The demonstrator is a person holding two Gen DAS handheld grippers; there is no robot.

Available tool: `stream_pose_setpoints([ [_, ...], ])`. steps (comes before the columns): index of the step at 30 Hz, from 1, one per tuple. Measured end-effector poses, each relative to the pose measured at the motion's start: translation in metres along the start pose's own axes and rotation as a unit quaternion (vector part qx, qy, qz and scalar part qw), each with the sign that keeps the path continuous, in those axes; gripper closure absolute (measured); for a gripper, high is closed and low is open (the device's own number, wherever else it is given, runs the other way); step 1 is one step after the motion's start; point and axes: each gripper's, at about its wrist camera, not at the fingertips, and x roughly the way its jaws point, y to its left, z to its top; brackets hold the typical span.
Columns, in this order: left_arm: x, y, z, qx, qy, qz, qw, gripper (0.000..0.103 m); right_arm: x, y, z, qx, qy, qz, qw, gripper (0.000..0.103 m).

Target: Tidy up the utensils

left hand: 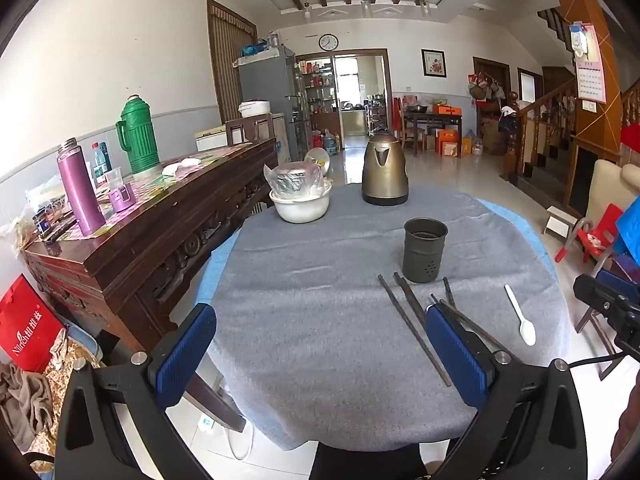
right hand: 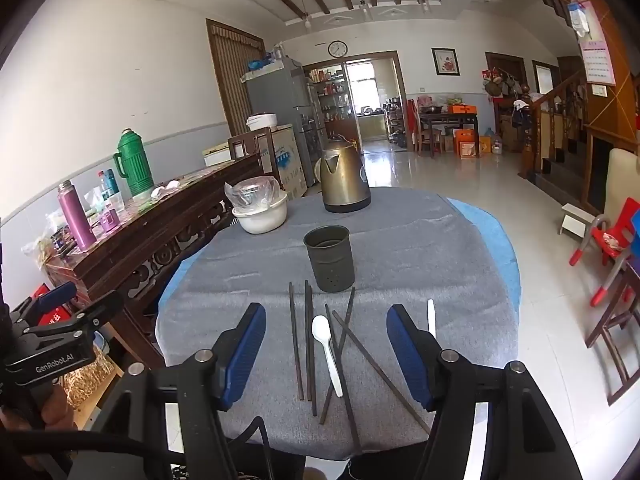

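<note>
A dark metal utensil cup (left hand: 425, 249) (right hand: 329, 258) stands upright on the grey tablecloth (left hand: 320, 320). Several dark chopsticks (right hand: 306, 344) (left hand: 414, 326) lie loose in front of it, some crossed. A white plastic spoon (right hand: 328, 350) lies among them, and a second white spoon (left hand: 522, 318) (right hand: 431, 316) lies to the right. My left gripper (left hand: 320, 356) is open and empty, above the table left of the chopsticks. My right gripper (right hand: 326, 354) is open and empty, with the chopsticks and spoon between its fingers below.
A bronze kettle (left hand: 385, 170) (right hand: 345, 178) and a white bowl (left hand: 301, 204) (right hand: 262, 210) with a plastic-wrapped dish stand at the far side. A carved wooden sideboard (left hand: 152, 232) with flasks is on the left. Red chairs (right hand: 608, 240) stand at the right.
</note>
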Motion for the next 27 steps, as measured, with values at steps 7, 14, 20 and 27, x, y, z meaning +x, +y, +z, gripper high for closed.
stream_pose_setpoints([
  [7,0.006,-0.003,0.002,0.0,0.012,0.015,0.9998,0.0,-0.001,0.006,-0.002,-0.015,-0.008,0.002,1.0,0.036],
  [14,0.005,-0.005,0.001,0.005,0.007,0.026,0.9996,0.0,0.002,0.012,-0.006,-0.02,-0.004,0.003,1.0,0.036],
  [20,0.007,-0.005,-0.001,0.008,0.011,0.033,0.9993,0.0,0.006,0.019,-0.007,-0.026,0.003,0.003,1.0,0.036],
  [27,0.011,-0.008,-0.004,0.016,0.022,0.034,0.9991,0.0,0.012,0.022,-0.012,-0.024,0.013,-0.001,1.0,0.036],
])
